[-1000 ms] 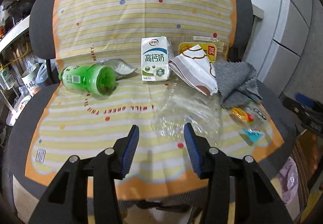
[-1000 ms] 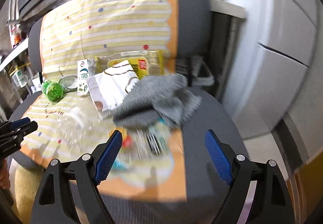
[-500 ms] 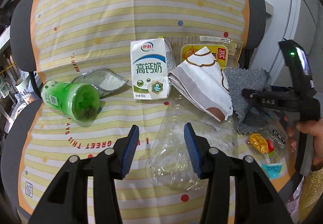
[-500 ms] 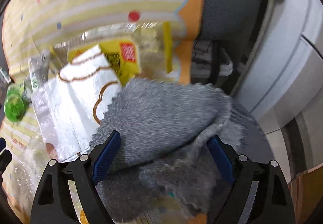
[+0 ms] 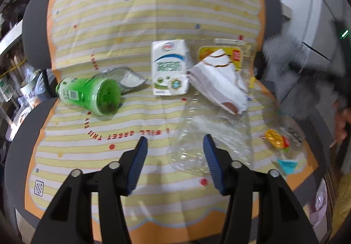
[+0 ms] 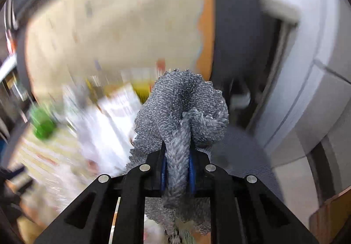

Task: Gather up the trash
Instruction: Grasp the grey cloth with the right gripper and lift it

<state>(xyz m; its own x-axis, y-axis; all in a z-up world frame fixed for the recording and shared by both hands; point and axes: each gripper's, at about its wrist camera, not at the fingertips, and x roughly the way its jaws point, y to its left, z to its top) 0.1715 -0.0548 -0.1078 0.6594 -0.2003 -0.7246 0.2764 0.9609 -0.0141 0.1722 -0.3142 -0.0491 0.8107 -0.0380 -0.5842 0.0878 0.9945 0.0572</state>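
Observation:
Trash lies on a striped yellow cloth (image 5: 153,13) over a chair seat: a green bottle (image 5: 90,94) on its side at left, a white milk carton (image 5: 169,67), a white and brown wrapper (image 5: 219,83), a yellow packet (image 5: 238,55) behind it, and a crushed clear plastic bottle (image 5: 210,134). My left gripper (image 5: 174,147) is open and empty above the seat, its right finger over the clear bottle. My right gripper (image 6: 177,151) is shut on a grey fuzzy cloth (image 6: 182,103) and holds it lifted; it shows blurred at the right of the left wrist view (image 5: 307,72).
A small clear bag with colourful candy (image 5: 278,140) lies at the seat's right edge. A silver foil wrapper (image 5: 129,78) lies behind the green bottle. Grey cabinets (image 6: 307,68) stand to the right. Cluttered shelves (image 5: 13,81) are at the left.
My right gripper has shut on the grey cloth and lifted it off the seat. My left gripper has drawn back a little and stays open.

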